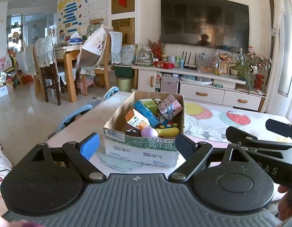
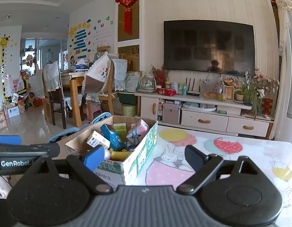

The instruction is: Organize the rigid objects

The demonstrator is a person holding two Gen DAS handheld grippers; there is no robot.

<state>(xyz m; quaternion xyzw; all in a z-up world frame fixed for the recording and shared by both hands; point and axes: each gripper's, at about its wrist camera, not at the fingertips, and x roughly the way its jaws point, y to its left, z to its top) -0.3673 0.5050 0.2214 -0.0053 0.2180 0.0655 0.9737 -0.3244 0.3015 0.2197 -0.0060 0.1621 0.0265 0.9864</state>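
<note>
The cardboard box (image 1: 142, 147), a cut-down milk carton case with printed dates on its front wall, sat on the tabletop (image 1: 212, 126) at the centre of the left wrist view and left of centre in the right wrist view. It was already full of small goods: a blue carton (image 1: 146, 113), an orange-and-white packet (image 1: 136, 120), a green carton (image 1: 150, 104), a pink patterned box (image 1: 169, 106), a puzzle cube (image 1: 167, 124), a lilac egg-shaped piece (image 1: 149, 132) and a yellow handle-like object (image 1: 169, 131), all lying loosely and overlapping.

The left tool (image 1: 137, 145) stood wide with nothing between its fingers, just before the box's near wall. The right tool (image 2: 144, 156) was likewise spread wide and empty, its blue finger (image 2: 93, 157) in front of the box's near corner.

The cartons looked light and stiff but crushable, so a grip across their flat faces would probably serve best. The egg and the yellow piece seemed smooth and rounded, likely to slip unless taken across the middle. The box itself appeared thin-walled and frayed at the rim; pinching one wall might bend it, so holding opposite walls looked safer.
</note>
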